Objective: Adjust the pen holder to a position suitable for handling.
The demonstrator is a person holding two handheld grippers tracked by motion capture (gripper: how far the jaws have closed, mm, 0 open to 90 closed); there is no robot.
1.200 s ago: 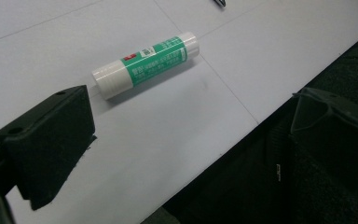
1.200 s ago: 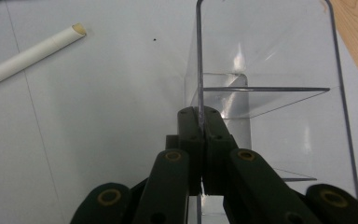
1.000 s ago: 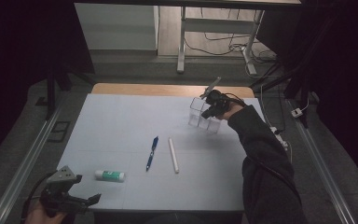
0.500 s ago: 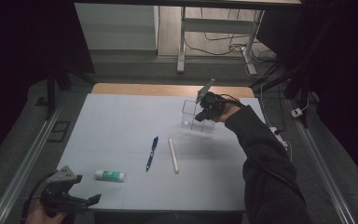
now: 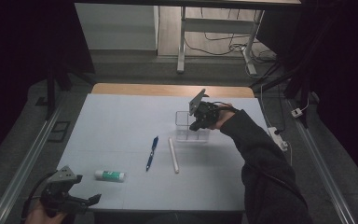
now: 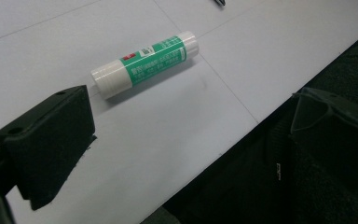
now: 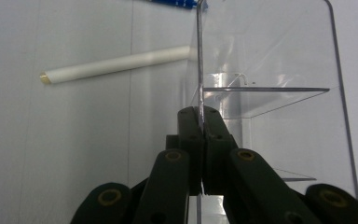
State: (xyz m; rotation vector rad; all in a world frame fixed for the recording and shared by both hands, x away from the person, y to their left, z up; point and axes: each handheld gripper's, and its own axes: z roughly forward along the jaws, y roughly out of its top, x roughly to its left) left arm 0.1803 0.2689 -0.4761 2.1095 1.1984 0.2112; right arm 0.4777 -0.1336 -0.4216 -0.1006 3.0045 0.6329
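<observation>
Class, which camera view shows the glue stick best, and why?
The left gripper view: the glue stick lies close up, its green label and white ends clear. The high view shows it small and dim near the table's front edge.

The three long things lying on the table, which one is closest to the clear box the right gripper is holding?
The white stick: its far end nearly reaches the clear box; the blue pen and glue stick lie farther left.

Gripper point(image 7: 200, 116) clamped on clear organizer point(image 7: 265, 70) wall
</observation>
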